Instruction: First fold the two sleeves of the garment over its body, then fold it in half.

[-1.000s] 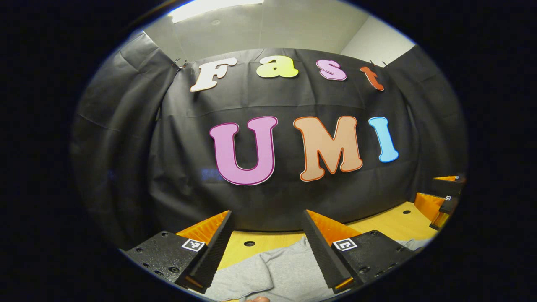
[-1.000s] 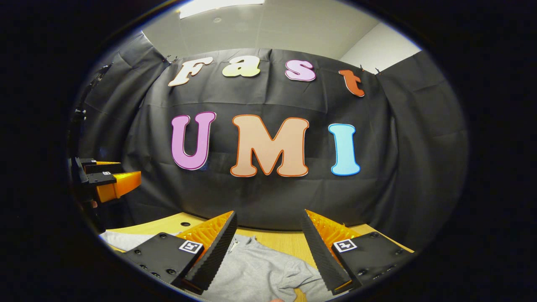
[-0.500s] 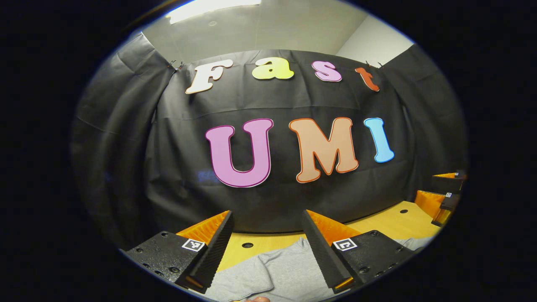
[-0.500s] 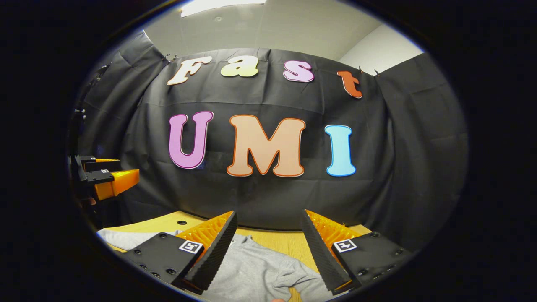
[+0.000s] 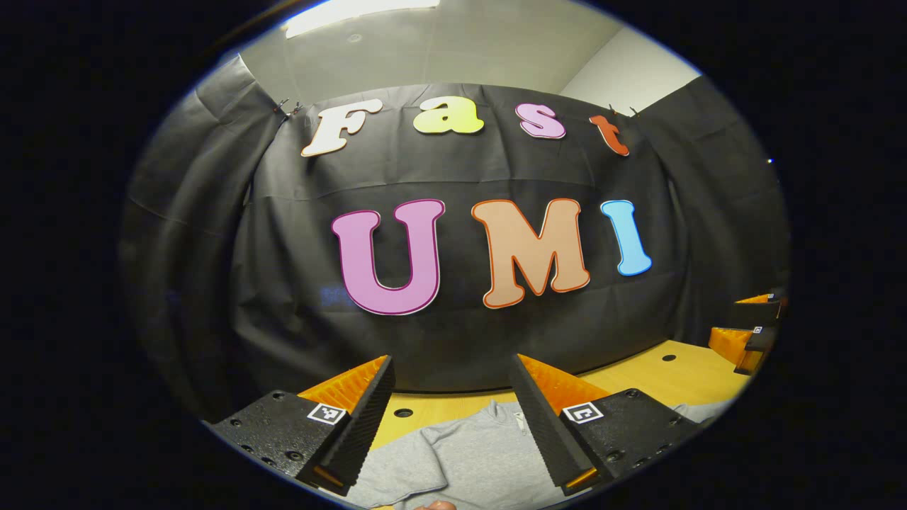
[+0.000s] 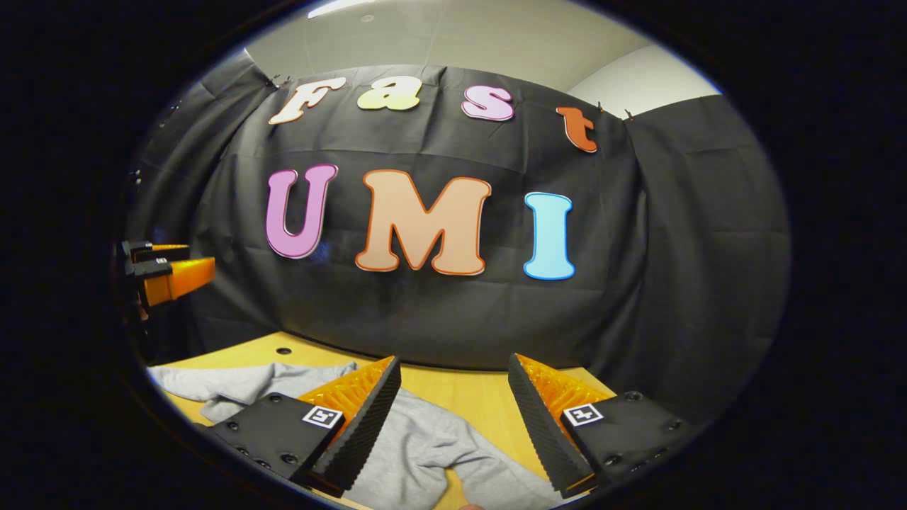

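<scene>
I am holding the left tool (image 5: 450, 397) above the bench (image 5: 638, 375) with its fingers spread wide and nothing between them; below it the grey garment (image 5: 468, 457) is lying flat on the wood. My right tool (image 6: 453, 400) is likewise gaping and gripping nothing, hovering over the garment (image 6: 425, 453), whose sleeve is trailing off toward the left. Farther off, each view is catching the other tool at its edge, raised above the bench. Beyond everything the wall (image 6: 673, 248) is hanging.
</scene>
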`<state>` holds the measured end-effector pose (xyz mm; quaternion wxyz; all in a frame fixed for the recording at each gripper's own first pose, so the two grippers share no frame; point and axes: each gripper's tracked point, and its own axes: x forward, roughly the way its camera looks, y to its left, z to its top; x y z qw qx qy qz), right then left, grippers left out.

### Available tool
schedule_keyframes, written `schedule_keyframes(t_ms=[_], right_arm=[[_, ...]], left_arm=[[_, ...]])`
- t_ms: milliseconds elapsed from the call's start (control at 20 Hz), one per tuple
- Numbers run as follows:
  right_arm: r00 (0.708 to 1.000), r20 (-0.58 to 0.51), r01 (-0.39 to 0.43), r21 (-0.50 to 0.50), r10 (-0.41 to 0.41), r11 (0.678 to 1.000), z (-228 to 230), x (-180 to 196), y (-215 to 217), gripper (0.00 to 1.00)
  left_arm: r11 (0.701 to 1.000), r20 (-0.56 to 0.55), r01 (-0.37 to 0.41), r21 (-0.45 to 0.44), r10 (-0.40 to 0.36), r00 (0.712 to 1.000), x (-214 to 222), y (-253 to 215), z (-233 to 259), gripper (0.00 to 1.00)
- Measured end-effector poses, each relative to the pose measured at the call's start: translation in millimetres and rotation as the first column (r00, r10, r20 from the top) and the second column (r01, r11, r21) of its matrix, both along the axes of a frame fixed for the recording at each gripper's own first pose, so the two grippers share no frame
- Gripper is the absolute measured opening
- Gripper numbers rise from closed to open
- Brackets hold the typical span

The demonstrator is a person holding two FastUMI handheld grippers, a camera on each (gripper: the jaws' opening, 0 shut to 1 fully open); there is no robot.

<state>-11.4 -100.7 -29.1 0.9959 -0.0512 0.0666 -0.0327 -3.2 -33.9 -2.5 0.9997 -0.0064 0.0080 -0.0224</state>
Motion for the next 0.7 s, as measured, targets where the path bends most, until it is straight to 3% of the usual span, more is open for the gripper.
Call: schedule_keyframes(t_ms=[350, 700], right_arm=[[0.993, -0.102, 0.059, -0.047, -0.063, 0.997, -26, -20, -65, 0.97], [0.959, -0.253, 0.111, -0.078, -0.128, 0.991, -73, -53, -126, 0.98]], left_arm=[[1.000, -0.004, 0.015, -0.013, -0.015, 1.000, 1, -13, -1, 0.95], [1.000, -0.015, 0.019, -0.016, -0.019, 1.000, 5, -18, -6, 0.95]])
